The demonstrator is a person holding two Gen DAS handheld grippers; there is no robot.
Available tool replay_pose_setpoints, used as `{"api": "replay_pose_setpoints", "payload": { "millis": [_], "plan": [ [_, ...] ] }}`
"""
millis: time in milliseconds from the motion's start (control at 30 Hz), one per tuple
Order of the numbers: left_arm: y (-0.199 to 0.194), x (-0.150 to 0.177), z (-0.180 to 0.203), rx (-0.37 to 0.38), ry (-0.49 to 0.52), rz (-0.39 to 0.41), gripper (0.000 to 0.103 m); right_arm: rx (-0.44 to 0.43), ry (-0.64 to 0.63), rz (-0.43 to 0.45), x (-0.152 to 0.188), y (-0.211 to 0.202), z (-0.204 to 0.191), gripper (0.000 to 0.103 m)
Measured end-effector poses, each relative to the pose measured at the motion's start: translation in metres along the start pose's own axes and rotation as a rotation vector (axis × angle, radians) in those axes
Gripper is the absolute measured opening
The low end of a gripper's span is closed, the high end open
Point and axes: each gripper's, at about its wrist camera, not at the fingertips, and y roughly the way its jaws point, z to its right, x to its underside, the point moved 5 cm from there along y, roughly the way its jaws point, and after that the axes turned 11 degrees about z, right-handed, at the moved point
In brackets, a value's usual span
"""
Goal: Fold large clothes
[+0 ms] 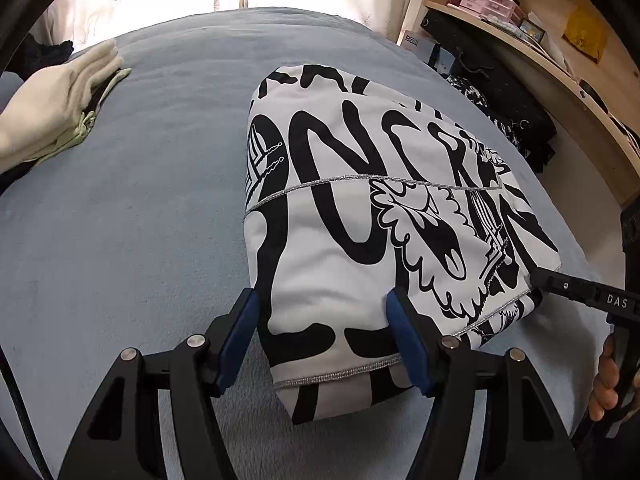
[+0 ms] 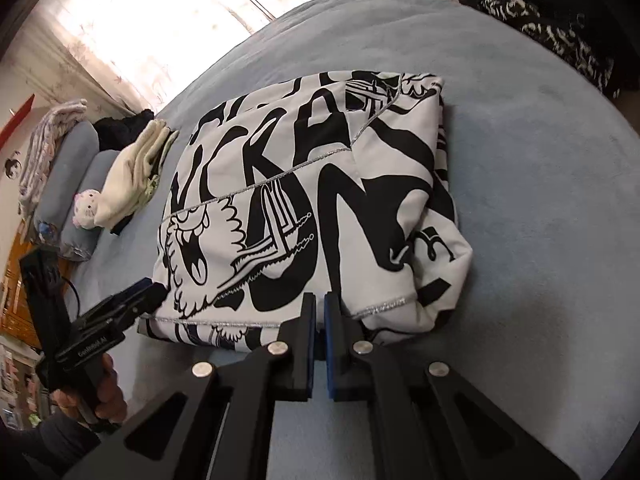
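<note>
A white garment with bold black lettering lies folded into a thick rectangle on the blue-grey bed. My left gripper is open, its blue pads straddling the garment's near end; the right finger lies over the cloth. In the right wrist view the garment fills the middle, with the left gripper at its near left corner. My right gripper is shut, pads together, tips over the near hem. Seen from the left wrist, the right gripper touches the garment's right edge. Whether it pinches cloth I cannot make out.
A folded cream stack lies at the bed's far left, beside grey pillows and a small plush toy. A wooden shelf with small boxes and a dark patterned heap border the bed. A person's hand holds each gripper.
</note>
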Motion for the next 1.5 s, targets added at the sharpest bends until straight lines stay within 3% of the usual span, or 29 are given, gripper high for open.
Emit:
{"api": "replay_pose_setpoints", "payload": {
  "millis": [167, 333, 467, 500, 567, 600, 767, 867, 933, 1100, 1167, 1267, 1333, 1500],
  "plan": [
    [-0.003, -0.005, -0.004, -0.013, -0.008, -0.022, 0.07, 0.019, 0.01, -0.04, 0.001, -0.003, -0.003, 0.006],
    [-0.013, -0.011, -0.008, 0.035, -0.052, -0.046, 0.07, -0.015, 0.056, -0.064, -0.002, -0.011, -0.004, 0.011],
    [-0.024, -0.02, -0.016, 0.111, -0.133, -0.058, 0.08, -0.085, 0.145, -0.049, -0.012, -0.029, 0.007, 0.046],
    [-0.025, -0.022, -0.018, 0.125, -0.154, -0.062, 0.08, -0.098, 0.164, -0.039, -0.016, -0.033, 0.01, 0.049],
    [-0.025, -0.027, -0.025, 0.153, -0.205, -0.073, 0.083, -0.063, 0.16, -0.004, -0.026, -0.043, 0.018, 0.07],
    [-0.024, -0.029, -0.029, 0.165, -0.234, -0.075, 0.086, -0.046, 0.151, 0.02, -0.032, -0.047, 0.021, 0.072],
    [-0.013, -0.038, -0.038, 0.257, -0.313, -0.068, 0.1, -0.038, 0.156, 0.021, -0.054, -0.042, 0.038, 0.073],
    [0.006, -0.036, -0.038, 0.333, -0.342, -0.118, 0.101, -0.072, 0.169, -0.018, -0.063, -0.022, 0.05, 0.073],
    [0.021, -0.031, -0.04, 0.346, -0.353, -0.147, 0.1, -0.121, 0.179, -0.059, -0.066, -0.001, 0.059, 0.073],
    [0.051, -0.023, -0.041, 0.416, -0.383, -0.174, 0.1, -0.143, 0.221, -0.134, -0.065, 0.044, 0.083, 0.073],
    [0.063, -0.019, -0.038, 0.427, -0.373, -0.174, 0.1, -0.209, 0.256, -0.164, -0.062, 0.061, 0.087, 0.074],
    [0.079, -0.015, -0.032, 0.469, -0.369, -0.182, 0.1, -0.295, 0.243, -0.172, -0.063, 0.074, 0.08, 0.075],
    [0.087, -0.015, -0.027, 0.488, -0.35, -0.175, 0.1, -0.337, 0.21, -0.188, -0.064, 0.081, 0.071, 0.082],
    [0.101, -0.021, -0.019, 0.514, -0.313, -0.188, 0.102, -0.364, 0.141, -0.214, -0.066, 0.098, 0.052, 0.091]
  ]
}}
